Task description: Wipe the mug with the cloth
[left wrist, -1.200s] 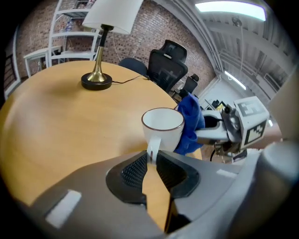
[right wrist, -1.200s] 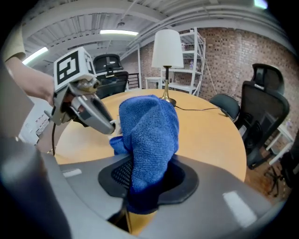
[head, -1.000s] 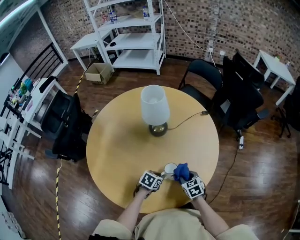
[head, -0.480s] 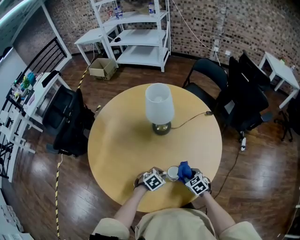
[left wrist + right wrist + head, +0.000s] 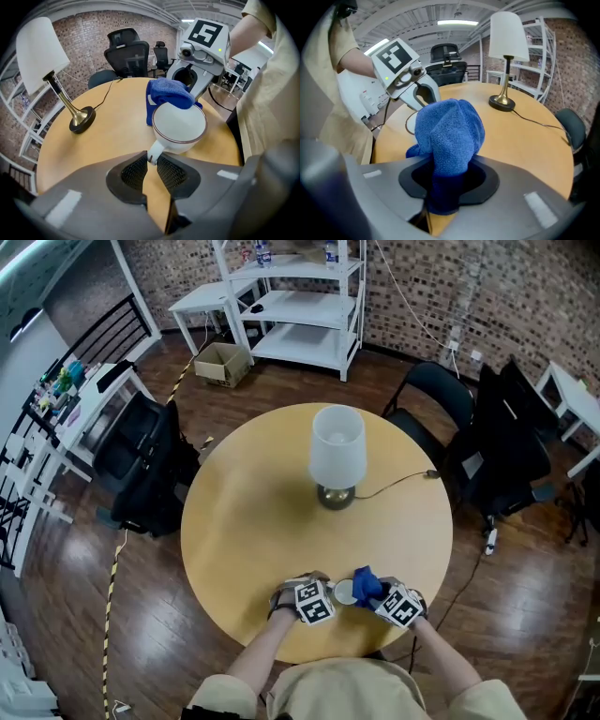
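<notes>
Tan round table (image 5: 244, 521), whole only overhead. Up close: left gripper (image 5: 150, 161) pinching handle of white ceramic mug (image 5: 180, 126), right gripper (image 5: 445, 180) clamping blue cloth (image 5: 450, 131).

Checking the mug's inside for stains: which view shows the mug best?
The left gripper view: the mug is close, its white inside facing the camera. The head view shows it tiny; in the right gripper view the cloth hides nearly all of it.

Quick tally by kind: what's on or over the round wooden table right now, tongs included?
white-shaded table lamp with brass base: 1
white ceramic mug: 1
blue terry cloth: 1
hand-held tongs: 2 (left tongs, shut on the mug's handle; right tongs, shut on the cloth)
Total: 5
</notes>
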Demonstrator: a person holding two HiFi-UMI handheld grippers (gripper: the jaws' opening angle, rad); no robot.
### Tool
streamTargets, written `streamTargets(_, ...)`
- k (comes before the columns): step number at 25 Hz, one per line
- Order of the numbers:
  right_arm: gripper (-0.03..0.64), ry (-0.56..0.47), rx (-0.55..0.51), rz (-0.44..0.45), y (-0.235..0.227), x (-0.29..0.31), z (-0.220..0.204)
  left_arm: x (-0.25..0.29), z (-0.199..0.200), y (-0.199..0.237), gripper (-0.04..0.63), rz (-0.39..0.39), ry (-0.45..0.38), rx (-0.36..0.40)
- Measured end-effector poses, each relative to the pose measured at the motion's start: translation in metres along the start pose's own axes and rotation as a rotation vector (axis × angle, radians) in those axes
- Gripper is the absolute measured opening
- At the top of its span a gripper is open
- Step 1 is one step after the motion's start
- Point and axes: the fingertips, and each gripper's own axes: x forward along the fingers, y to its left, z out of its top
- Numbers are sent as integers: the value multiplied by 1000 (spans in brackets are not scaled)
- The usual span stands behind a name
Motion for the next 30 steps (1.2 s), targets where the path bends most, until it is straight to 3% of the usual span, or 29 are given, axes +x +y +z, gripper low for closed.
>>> streamTargets(8,118,70,-169,84,-4,14,6,3,-1,6,55,32,16,105)
streamTargets(15,118,102,-326,191,-8,24,20,5,-1,14,54,56,17,130)
streamTargets(22,118,138,-557,241,-17,38,44,7,0,16,51,82,37,150)
streamTargets(26,115,72,-547,291,-12,45,74,7,1,10,52,89,36,133)
streamTargets(30,109,61,-469,483,8,50,88,9,7,1,52,90,26,119)
